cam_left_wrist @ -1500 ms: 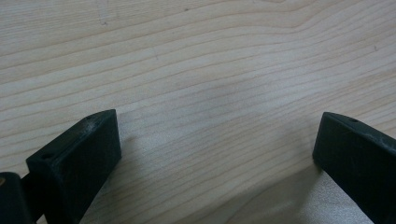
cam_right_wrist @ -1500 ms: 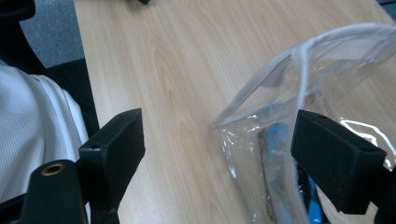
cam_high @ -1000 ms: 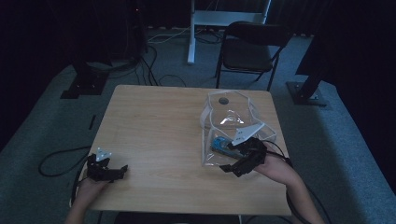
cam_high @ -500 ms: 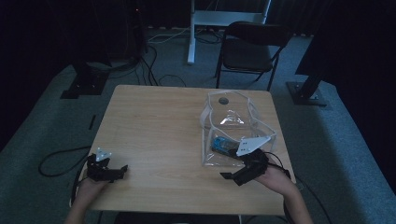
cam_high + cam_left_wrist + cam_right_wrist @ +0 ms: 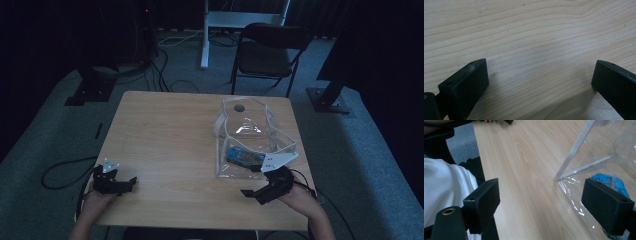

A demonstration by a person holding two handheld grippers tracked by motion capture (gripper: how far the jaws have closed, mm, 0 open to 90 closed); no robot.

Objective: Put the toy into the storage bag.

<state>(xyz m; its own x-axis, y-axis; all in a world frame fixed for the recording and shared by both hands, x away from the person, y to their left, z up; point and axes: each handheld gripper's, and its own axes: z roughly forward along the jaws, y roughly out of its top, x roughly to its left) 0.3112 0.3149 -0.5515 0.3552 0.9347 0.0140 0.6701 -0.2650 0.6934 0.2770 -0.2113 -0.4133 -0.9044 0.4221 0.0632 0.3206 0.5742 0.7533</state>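
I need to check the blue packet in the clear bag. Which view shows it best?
The high view: the whole blue packet lies on the floor of the clear bag. The right gripper view catches only part of it behind one jaw. The left gripper view looks at tabletop.

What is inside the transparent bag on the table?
Inside the clear bag lies a blue packet, near the end closest to the right gripper. The grey plate on that gripper covers part of the bag's near corner, so anything there is hidden.

I can't read any text, label, brand or number here; the blue packet (image 5: 244,156) in the clear bag (image 5: 255,131) shows print too blurred to make out.
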